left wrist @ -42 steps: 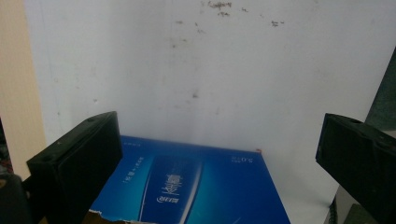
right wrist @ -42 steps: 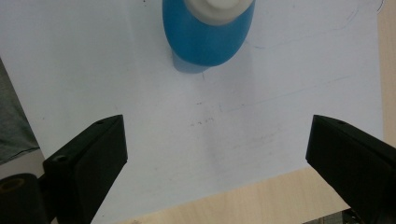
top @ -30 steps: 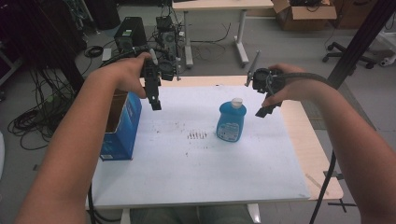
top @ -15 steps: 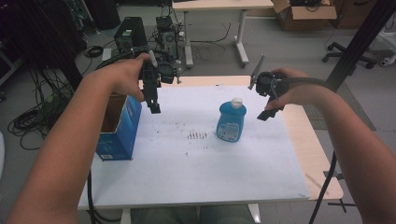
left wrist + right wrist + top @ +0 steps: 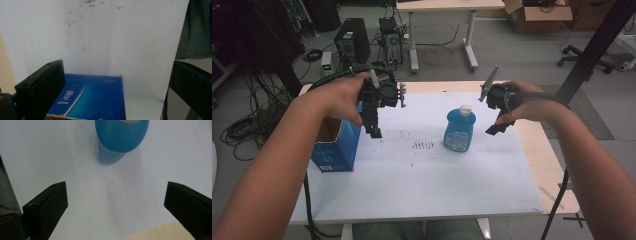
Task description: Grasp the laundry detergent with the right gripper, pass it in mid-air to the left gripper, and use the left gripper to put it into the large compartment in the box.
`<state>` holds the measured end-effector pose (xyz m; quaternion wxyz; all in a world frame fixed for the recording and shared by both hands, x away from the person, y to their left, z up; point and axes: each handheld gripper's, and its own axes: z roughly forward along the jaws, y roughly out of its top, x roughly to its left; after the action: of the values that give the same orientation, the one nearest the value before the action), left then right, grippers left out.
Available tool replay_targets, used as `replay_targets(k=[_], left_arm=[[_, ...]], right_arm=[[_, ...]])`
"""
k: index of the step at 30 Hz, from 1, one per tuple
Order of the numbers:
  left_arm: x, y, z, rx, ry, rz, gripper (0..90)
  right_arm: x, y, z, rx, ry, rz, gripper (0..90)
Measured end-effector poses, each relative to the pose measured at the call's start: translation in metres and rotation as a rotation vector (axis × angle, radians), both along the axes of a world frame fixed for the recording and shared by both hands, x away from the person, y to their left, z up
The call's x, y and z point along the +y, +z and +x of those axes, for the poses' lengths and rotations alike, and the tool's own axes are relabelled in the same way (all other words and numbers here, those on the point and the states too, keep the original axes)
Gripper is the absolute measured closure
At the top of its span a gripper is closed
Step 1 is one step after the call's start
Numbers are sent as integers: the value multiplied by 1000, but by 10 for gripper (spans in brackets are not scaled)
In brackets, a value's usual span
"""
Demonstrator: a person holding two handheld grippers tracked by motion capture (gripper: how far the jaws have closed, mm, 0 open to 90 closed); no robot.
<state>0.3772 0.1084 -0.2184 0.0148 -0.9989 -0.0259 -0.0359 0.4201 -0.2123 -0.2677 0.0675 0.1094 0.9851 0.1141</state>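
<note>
Blue box: an open-topped blue cardboard box [image 5: 334, 147] stands at the left edge of the surface, its tan inside showing from above. In the left gripper view its printed blue side [image 5: 92, 98] lies just under the jaws.

Left gripper: the black two-jaw left gripper [image 5: 374, 131] is held above the surface, just right of the blue cardboard box and apart from it, jaws pointing down. In the left gripper view the jaws stand wide with nothing between them.

Surface: a white sheet covers a pale wooden surface [image 5: 422, 185]; bare wood shows along the right edge. A cluster of small dark marks [image 5: 423, 145] sits near the middle, between the box and the bottle.

Bottle: a blue plastic bottle with a white cap [image 5: 459, 130] stands upright on the white sheet, right of centre. In the right gripper view its rounded blue body [image 5: 120, 140] lies ahead of the jaws, clear of both.

Right gripper: the black two-jaw right gripper [image 5: 497, 127] hangs just right of the bottle, tilted towards it, not touching. Its jaws are spread wide and hold nothing.

Background: beyond the surface, a black computer tower [image 5: 352, 44] on the floor with loose cables, and a cardboard carton [image 5: 537, 10] at far right.
</note>
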Motion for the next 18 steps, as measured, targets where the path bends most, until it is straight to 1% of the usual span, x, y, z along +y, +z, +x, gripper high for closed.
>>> replay_targets(k=[4, 6, 7, 8, 9, 12, 13, 16, 18], left_arm=[[0, -3, -12, 8, -3, 12, 15], [0, -4, -17, 9, -4, 8, 16], [0, -4, -17, 9, -4, 8, 16], [1, -4, -21, 11, -6, 4, 16], [1, -4, -21, 11, -6, 4, 16], [1, -7, -29, 14, -12, 10, 16], [1, -7, -29, 14, -12, 10, 16], [0, -10, -35, 22, -21, 15, 16], [0, -11, -37, 22, -24, 9, 16]], right_arm=[[0, -5, -1, -1, -3, 13, 49], [-1, -8, 0, -1, -3, 19, 49], [-1, -10, 0, 0, -6, 20, 49], [-1, -13, 0, -3, -9, 21, 49], [-1, -13, 0, -3, -9, 21, 49], [-4, -19, 0, -2, -19, 46, 49], [-5, -20, 0, -2, -24, 53, 49], [-8, -26, -1, -2, -37, 76, 50], [-10, -29, -1, -1, -42, 87, 49]])
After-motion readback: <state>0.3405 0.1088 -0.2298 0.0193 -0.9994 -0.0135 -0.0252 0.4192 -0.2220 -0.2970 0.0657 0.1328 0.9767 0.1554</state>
